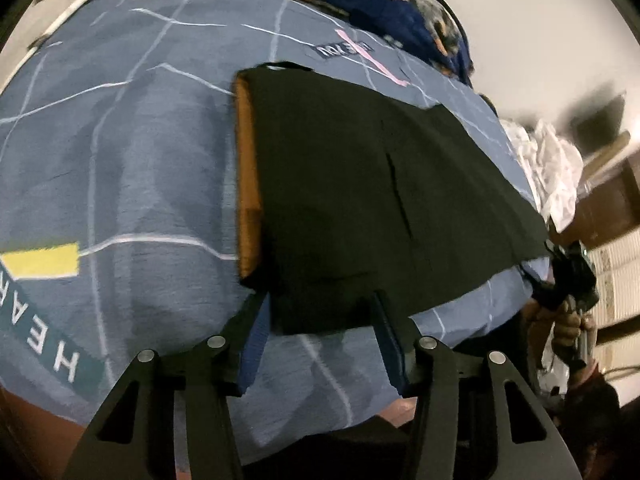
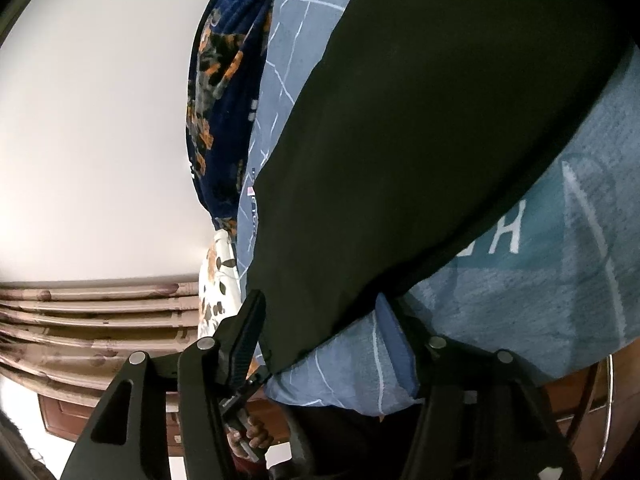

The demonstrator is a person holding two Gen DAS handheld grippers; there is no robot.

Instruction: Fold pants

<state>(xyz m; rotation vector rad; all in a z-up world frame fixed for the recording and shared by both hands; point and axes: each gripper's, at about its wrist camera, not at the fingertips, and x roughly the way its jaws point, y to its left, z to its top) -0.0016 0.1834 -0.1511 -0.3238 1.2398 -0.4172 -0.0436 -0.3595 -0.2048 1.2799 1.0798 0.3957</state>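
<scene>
Pants lie flat on the bedsheet, filling the centre and right of the left wrist frame, w/ the orange waistband lining showing as a strip along the cloth's left edge. In the right wrist frame the same black cloth runs from top right down to the bottom centre, sheet under it on both sides.

My left claw sits at bottom centre of its frame, jaws apart, fingers either side of the near corner of the pants. Cloth edge lies between them but nothing's pinched yet, far as I can see. My right claw is the same story: jaws spread, straddling the narrow end of the cloth at the bottom of its frame. One finger looks tucked under the fabric; can't tell if it touches.

My read: pants look already laid leg on leg, so this is the grab before folding them across their length. Next I'd need to close both claws on the black cloth only, not the sheet under it, esp. on the right where the sheet bunches up near the finger. Then lift both ends level and carry one end over toward the other, edges matched.
</scene>
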